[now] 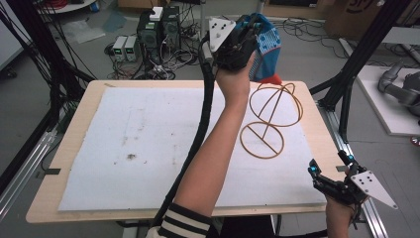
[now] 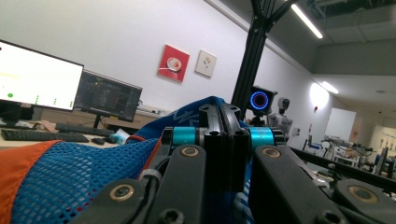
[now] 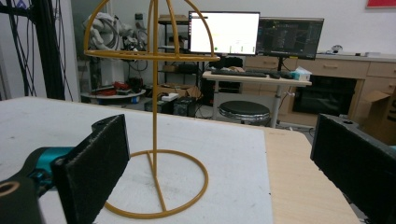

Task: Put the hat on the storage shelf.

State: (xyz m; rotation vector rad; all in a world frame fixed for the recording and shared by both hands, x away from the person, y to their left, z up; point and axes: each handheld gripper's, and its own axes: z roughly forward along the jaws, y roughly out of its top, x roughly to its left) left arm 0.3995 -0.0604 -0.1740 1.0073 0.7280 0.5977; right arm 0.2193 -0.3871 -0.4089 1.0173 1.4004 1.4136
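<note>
- The right gripper is held low at the near right corner of the table, close to the edge; its jaws are spread wide, with nothing between them.
- In the right gripper view, the two black pads are seen well apart, and the wire stand is framed between them, farther off.
- The wire stand is seen upright on the white mat, right of the middle, with a round base ring, a thin post and a domed wire top.
- The left gripper is raised above the far edge of the table, beyond the stand, at the end of an outstretched forearm.
- Its jaws are pressed together on a blue mesh cap with an orange part, which is held in the air above and behind the stand's top.
- In the left gripper view, the cap is seen bunched beside and under the closed jaws.
</note>
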